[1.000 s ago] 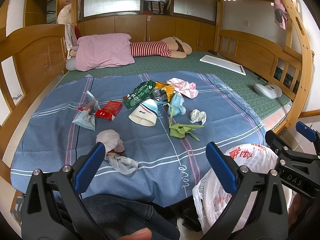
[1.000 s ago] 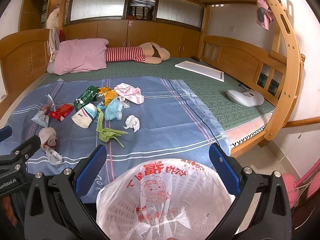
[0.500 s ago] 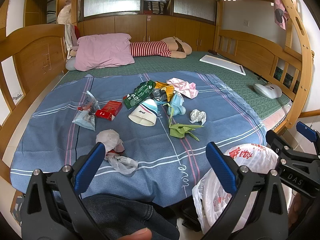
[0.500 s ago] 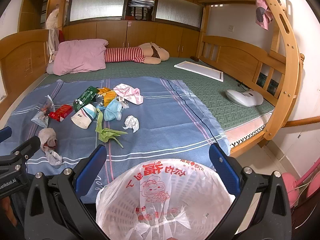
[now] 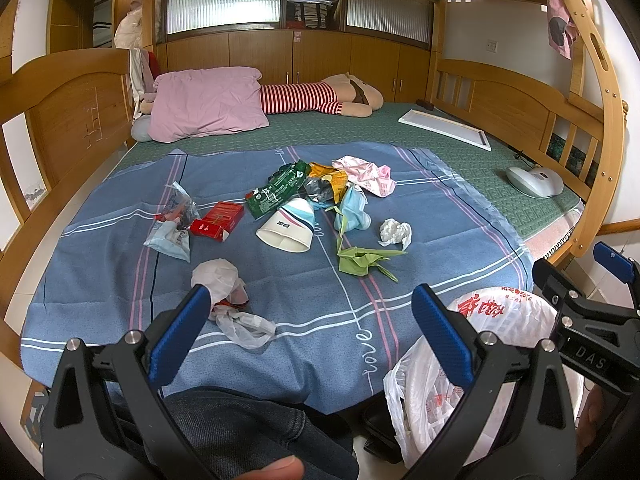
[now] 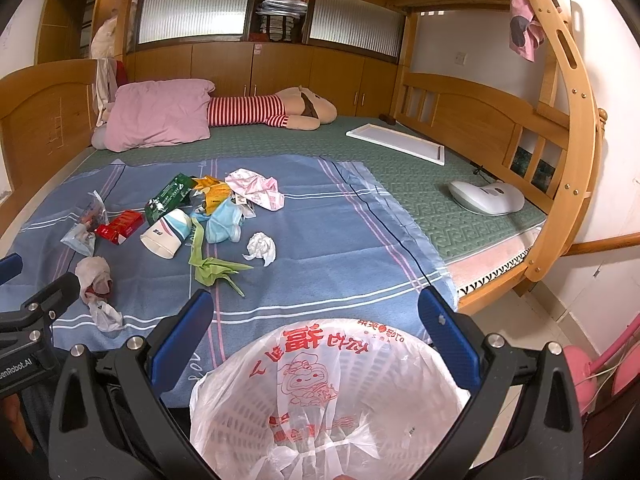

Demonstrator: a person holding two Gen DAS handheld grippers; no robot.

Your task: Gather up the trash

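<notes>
Two gaping grippers, crinkled plastic bag [image 6: 320, 392], crumpled paper wad [image 5: 394, 231]

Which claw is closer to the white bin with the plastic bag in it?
Right. The right claw opens directly above the white bin; the left claw sits off to its left, over the blue sheet.

Your trash lies scattered on the blue sheet [image 5: 280, 280]: a tipped paper cup [image 5: 289, 226], red box [image 5: 218, 221], green wrapper [image 5: 276, 188], crumpled tissue [image 5: 394, 231], green paper [image 5: 362, 258]. The lined basket [image 6: 332, 392] stands open below the bed edge.
</notes>
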